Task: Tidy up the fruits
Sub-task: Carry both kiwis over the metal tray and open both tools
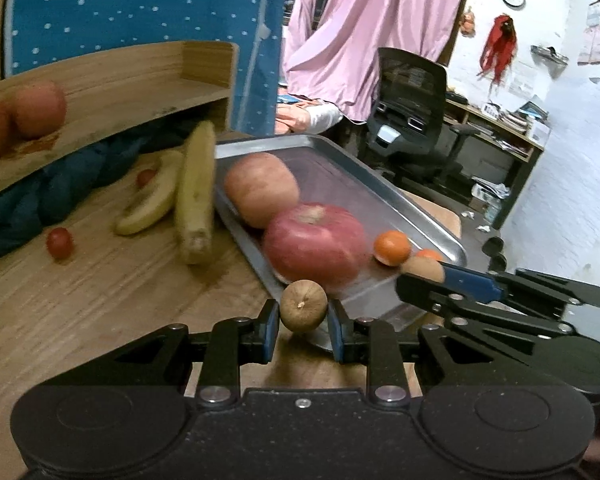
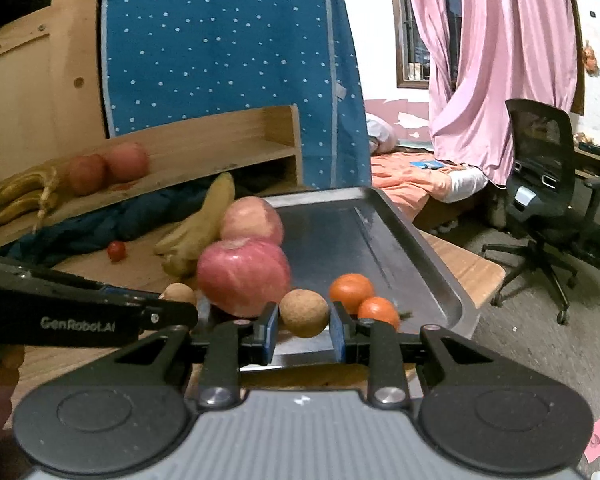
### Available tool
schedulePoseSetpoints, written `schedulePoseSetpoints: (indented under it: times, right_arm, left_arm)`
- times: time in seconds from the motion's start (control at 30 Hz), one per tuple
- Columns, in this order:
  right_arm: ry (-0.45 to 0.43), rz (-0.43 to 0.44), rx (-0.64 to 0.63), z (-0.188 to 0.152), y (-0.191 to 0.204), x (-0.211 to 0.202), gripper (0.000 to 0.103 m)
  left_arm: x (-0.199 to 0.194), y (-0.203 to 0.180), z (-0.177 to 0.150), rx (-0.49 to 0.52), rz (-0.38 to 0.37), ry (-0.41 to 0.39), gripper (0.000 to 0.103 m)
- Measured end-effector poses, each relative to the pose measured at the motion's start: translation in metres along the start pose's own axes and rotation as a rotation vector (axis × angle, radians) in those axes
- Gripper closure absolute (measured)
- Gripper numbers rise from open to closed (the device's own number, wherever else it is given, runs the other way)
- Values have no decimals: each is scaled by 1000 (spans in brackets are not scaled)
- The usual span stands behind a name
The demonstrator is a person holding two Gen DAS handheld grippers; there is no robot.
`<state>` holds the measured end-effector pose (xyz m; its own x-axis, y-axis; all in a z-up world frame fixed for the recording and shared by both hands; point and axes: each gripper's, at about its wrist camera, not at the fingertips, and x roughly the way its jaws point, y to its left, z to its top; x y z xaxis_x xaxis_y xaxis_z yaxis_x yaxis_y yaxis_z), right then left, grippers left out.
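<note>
My left gripper [image 1: 303, 316] is shut on a small brown round fruit [image 1: 303, 306], held just above the near edge of the metal tray [image 1: 340, 168]. My right gripper [image 2: 304, 320] is shut on a second brown round fruit [image 2: 304, 313] over the tray's near end [image 2: 380, 240]. The tray holds two red apples [image 1: 312, 242] [image 1: 260, 188] and two small oranges [image 1: 392, 247]. Two bananas [image 1: 196, 196] and two cherry tomatoes [image 1: 60, 242] lie on the wooden table left of the tray. The right gripper shows in the left wrist view [image 1: 432, 276].
A wooden shelf [image 1: 120, 92] at the back left carries two more apples [image 1: 40, 110], with bananas [image 2: 20, 196] beside them. A dark blue cloth [image 1: 60, 184] lies under the shelf. An office chair [image 2: 540, 184] stands on the floor to the right, past the table edge.
</note>
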<state>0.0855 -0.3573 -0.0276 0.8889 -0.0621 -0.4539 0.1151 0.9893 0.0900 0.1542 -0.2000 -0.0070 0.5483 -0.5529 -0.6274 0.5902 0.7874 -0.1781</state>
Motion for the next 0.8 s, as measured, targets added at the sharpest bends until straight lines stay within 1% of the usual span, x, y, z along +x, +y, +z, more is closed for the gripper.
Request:
schedulePoseSetpoints:
  times: [0.2, 0.37, 0.8]
  right_arm:
    - [5, 0, 8, -2, -5, 2, 72]
    - [7, -7, 16, -3, -11, 3, 72]
    - [17, -5, 29, -4, -16, 7, 72]
  left_arm:
    - [10, -14, 1, 18, -20, 17, 75]
    - [15, -19, 3, 29, -18, 20, 75]
    - [16, -20, 4, 31, -21, 21, 74]
